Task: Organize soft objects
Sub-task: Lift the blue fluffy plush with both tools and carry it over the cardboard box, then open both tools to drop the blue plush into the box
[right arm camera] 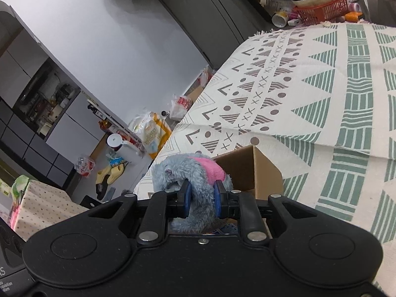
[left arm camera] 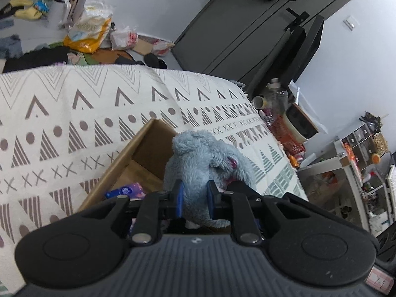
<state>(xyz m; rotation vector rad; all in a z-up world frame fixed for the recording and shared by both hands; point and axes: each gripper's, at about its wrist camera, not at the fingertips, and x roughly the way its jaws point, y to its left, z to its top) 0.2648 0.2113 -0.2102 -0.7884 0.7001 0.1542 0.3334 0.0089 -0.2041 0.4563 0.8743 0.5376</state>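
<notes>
A fluffy grey-blue plush toy (left arm camera: 203,158) with pink patches hangs over an open cardboard box (left arm camera: 138,153) that sits on a patterned cloth. My left gripper (left arm camera: 195,195) is shut on the toy's lower part, blue pads pressed into the fur. In the right wrist view the same plush toy (right arm camera: 188,170) shows a pink patch on top, and my right gripper (right arm camera: 201,199) is shut on a furry limb of it, just in front of the cardboard box (right arm camera: 255,170). A purple packet (left arm camera: 126,191) lies inside the box.
The patterned cloth (left arm camera: 74,123) covers a wide surface around the box. At its far edge stand a red basket (right arm camera: 321,10), bowls and bottles. Bags (left arm camera: 91,29), slippers and clothes litter the floor beyond. A dark cabinet (left arm camera: 235,29) lines the wall.
</notes>
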